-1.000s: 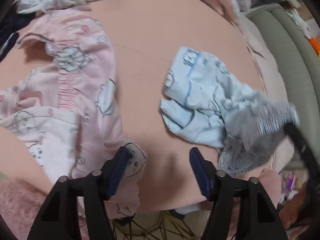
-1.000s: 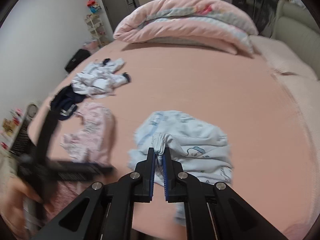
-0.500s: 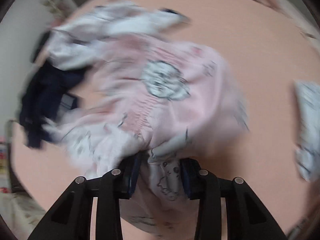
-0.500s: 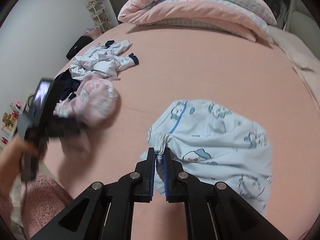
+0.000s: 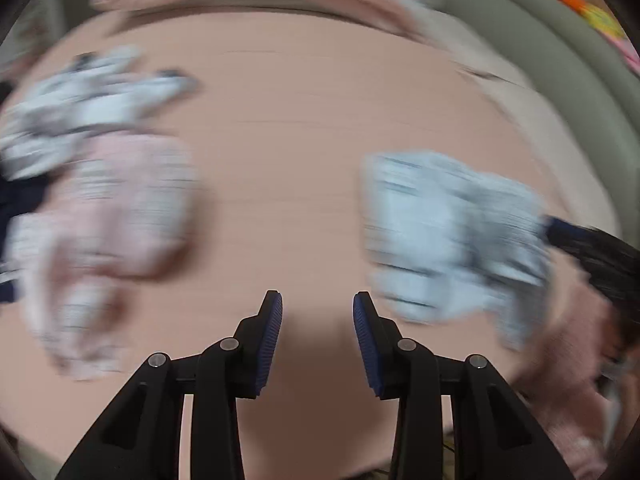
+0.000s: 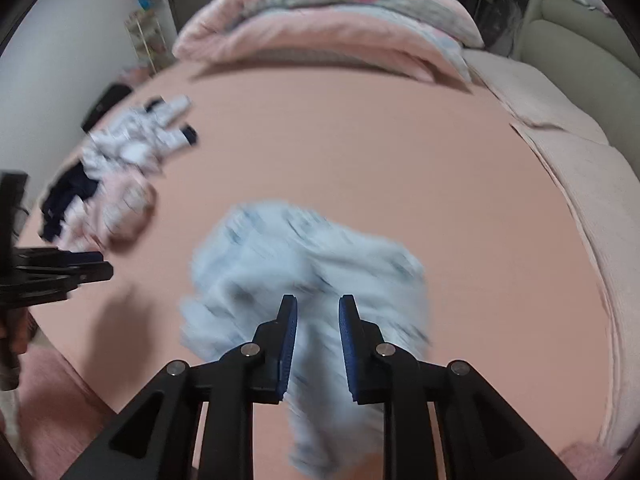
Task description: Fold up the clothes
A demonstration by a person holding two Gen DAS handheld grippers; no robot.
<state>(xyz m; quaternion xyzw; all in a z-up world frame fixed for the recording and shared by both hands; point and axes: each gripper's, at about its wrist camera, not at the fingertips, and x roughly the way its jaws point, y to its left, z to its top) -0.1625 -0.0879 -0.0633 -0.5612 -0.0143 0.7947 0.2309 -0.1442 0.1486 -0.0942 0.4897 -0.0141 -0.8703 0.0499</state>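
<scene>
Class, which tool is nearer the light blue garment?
Right. The right tool hangs directly over the light blue garment; the left tool is off to its side, over bare sheet.

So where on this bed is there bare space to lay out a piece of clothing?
The widest bare stretch of pink sheet runs between the rolled duvet and the light blue garment, out to the sheet's right edge. A narrower strip lies between that garment and the pink garment. The left edge is crowded: white garment, dark navy garment, pink one bunched together.
</scene>
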